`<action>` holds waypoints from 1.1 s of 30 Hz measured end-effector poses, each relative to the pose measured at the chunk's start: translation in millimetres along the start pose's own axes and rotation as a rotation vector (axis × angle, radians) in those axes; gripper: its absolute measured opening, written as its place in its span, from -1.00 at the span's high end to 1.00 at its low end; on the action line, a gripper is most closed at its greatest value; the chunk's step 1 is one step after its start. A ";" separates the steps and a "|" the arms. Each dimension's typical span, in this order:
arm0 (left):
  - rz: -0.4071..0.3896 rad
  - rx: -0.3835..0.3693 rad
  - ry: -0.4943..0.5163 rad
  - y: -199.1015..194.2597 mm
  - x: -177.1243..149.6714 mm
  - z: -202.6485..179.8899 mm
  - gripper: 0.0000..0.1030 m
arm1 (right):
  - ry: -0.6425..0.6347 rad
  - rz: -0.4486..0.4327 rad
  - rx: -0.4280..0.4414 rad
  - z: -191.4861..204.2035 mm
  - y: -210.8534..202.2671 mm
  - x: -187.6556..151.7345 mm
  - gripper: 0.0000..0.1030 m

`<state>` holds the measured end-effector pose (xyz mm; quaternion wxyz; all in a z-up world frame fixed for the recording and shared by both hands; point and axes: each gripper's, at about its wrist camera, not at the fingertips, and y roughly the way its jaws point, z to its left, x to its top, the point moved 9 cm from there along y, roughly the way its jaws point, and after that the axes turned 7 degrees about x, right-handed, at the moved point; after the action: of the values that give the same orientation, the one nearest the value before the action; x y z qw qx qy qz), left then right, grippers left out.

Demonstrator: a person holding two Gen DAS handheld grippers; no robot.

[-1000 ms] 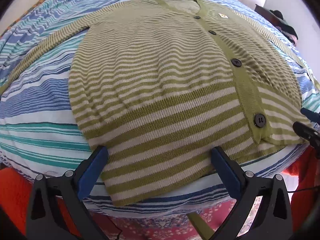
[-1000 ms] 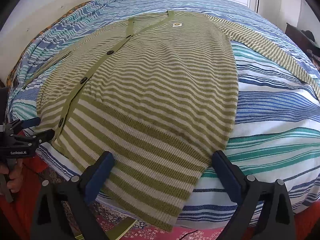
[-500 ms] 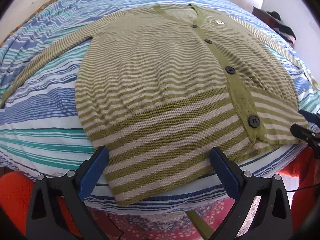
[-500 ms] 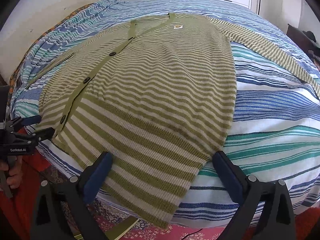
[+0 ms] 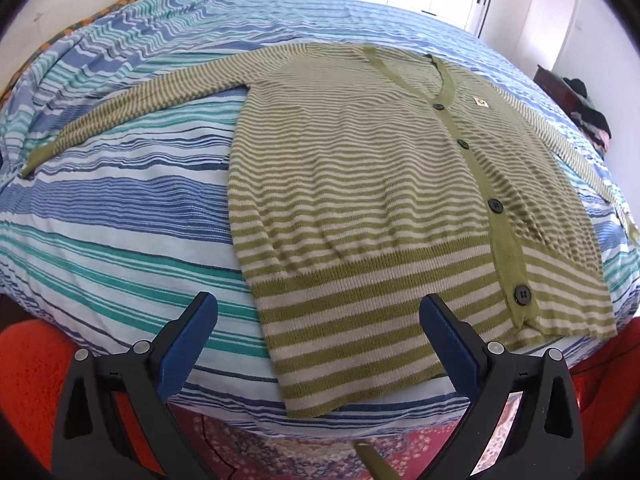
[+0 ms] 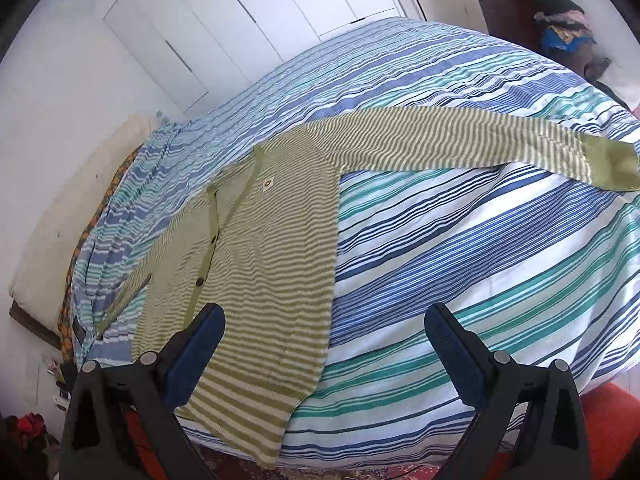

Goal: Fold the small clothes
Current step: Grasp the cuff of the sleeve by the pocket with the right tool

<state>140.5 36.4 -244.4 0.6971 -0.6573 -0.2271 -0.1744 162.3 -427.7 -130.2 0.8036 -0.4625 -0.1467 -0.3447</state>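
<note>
A green and cream striped cardigan [image 5: 360, 200] lies flat and buttoned on the striped bedsheet [image 5: 120, 220], both sleeves spread out. Its hem hangs slightly over the near bed edge. My left gripper [image 5: 318, 328] is open just above the hem's left corner, holding nothing. In the right wrist view the cardigan [image 6: 260, 272] lies to the left, and its right sleeve [image 6: 460, 148] stretches across the bed to a green cuff [image 6: 612, 164]. My right gripper [image 6: 324, 340] is open over the bed beside the cardigan's right side edge, empty.
The bed has a blue, teal and white striped sheet [image 6: 480, 260]. White wardrobe doors [image 6: 240, 28] stand behind it. A dark cabinet with piled clothes [image 6: 552, 12] is at the far right. Orange-red fabric [image 5: 32, 380] and a patterned rug [image 5: 280, 452] lie below the bed edge.
Both grippers have drawn back and swung outward: the left toward the cardigan's left side, the right toward its right side and sleeve. The right gripper has left the left wrist view. The cardigan has not moved.
</note>
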 end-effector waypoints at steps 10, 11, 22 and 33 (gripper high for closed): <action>0.030 0.051 0.025 10.8 -6.1 1.3 -0.96 | 0.611 -0.218 -0.042 -255.3 -107.8 104.4 -0.90; 0.036 0.058 0.029 12.5 -6.8 1.3 -0.96 | 0.661 -0.218 0.017 -258.2 -105.4 101.7 -0.90; 0.078 0.086 0.034 20.7 -9.5 4.0 -0.97 | 0.883 -0.170 0.095 -275.1 -43.7 79.9 -0.71; 0.092 0.080 0.031 22.9 -13.0 4.5 -0.97 | 0.782 -0.261 -0.141 -299.3 -53.7 105.8 0.86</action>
<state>141.7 41.8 -270.6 0.7336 -0.6359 -0.1924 -0.1433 176.5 -742.6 -195.4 0.7147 -0.3280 0.1358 -0.6026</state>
